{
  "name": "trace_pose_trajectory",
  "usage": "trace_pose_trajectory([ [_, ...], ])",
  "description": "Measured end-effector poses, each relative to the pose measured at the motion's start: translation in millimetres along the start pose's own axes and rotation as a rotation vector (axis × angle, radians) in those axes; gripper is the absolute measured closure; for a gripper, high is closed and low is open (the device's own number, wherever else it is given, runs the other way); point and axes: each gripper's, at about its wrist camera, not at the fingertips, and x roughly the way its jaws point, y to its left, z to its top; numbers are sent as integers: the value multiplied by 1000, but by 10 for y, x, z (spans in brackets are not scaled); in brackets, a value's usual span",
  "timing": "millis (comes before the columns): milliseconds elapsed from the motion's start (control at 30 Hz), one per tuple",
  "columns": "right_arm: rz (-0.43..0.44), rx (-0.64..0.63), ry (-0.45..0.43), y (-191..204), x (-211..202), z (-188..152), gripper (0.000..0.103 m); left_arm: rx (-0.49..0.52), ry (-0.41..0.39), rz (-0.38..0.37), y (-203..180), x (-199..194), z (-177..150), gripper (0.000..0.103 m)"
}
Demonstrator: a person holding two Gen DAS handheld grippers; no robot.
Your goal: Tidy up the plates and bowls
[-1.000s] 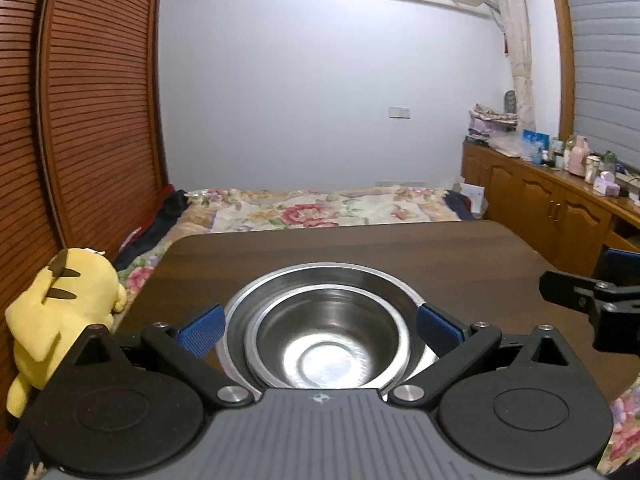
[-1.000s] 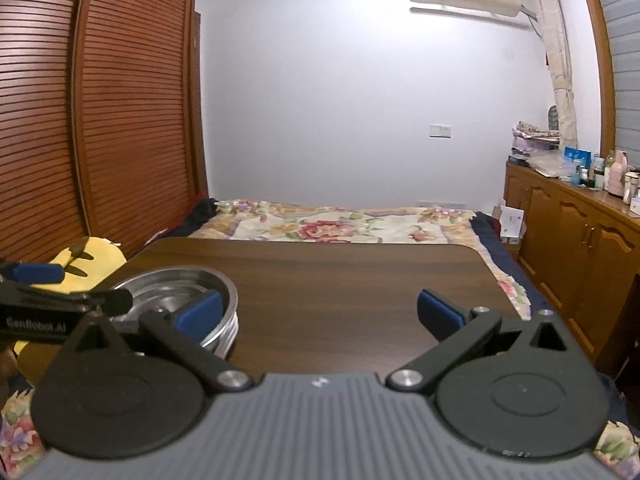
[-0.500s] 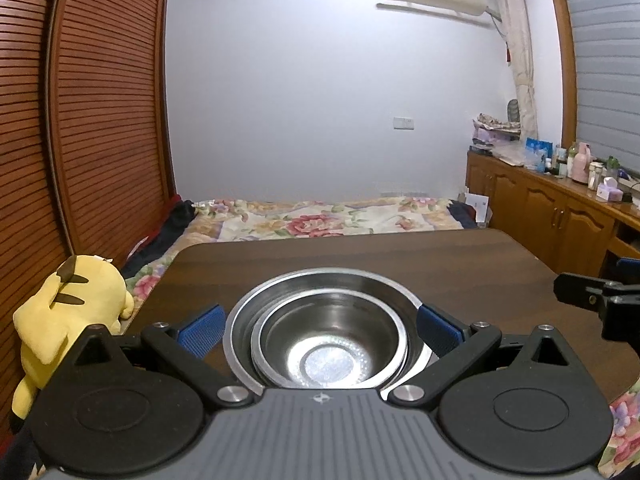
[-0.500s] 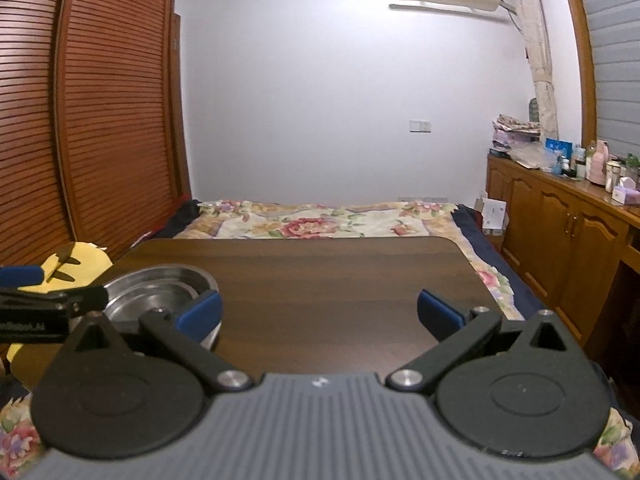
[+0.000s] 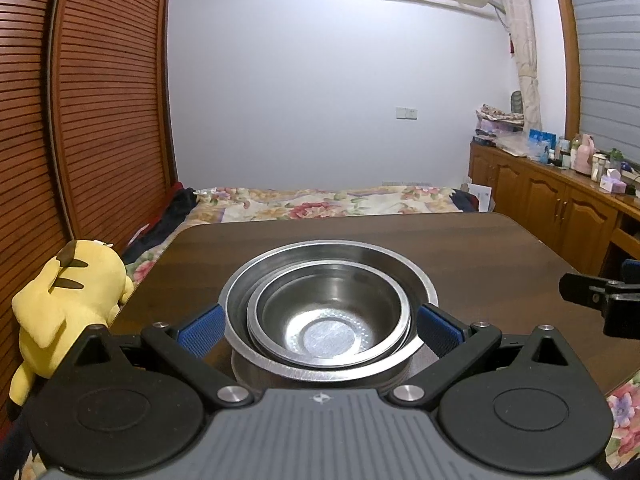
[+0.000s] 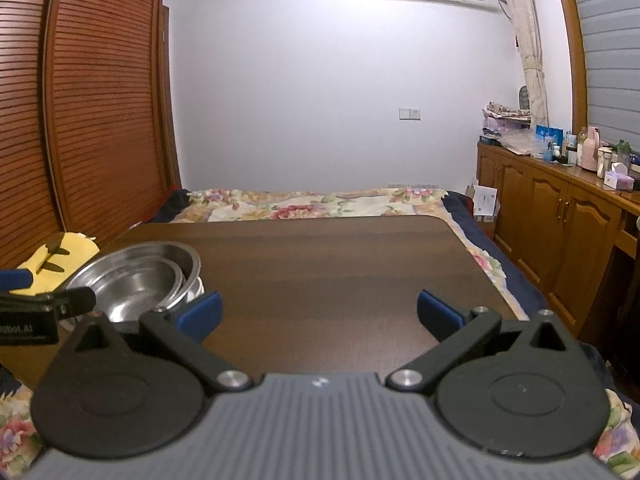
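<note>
A stack of nested steel bowls (image 5: 332, 320) sits on the dark wooden table (image 5: 480, 248), on its near left part. My left gripper (image 5: 320, 330) is open, low at the stack, with one blue pad on each side of the outer bowl's wall; whether they touch it is not clear. In the right wrist view the same bowls (image 6: 136, 280) lie at the left, with a left gripper finger (image 6: 76, 300) in front of them. My right gripper (image 6: 319, 312) is open over bare table (image 6: 340, 260), holding nothing. Its finger (image 5: 592, 296) shows at the right edge of the left wrist view.
A yellow plush toy (image 5: 68, 300) leans against the table's left edge. A bed with a floral cover (image 5: 320, 204) lies beyond the far edge. Wooden cabinets (image 6: 560, 220) with bottles on top line the right wall, and slatted wooden doors (image 6: 100, 120) stand at the left.
My left gripper has sunk lower around the bowls, so their outer wall shows more from the side. The right gripper has drifted slightly. Both stay open.
</note>
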Motion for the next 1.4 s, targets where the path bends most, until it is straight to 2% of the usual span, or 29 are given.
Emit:
trace_pose_trajectory([
  [533, -6, 13, 31, -21, 77, -154, 0, -7, 31, 5, -7, 76, -186, 0],
  [1400, -4, 14, 32, -21, 70, -158, 0, -8, 30, 9, 18, 88, -191, 0],
])
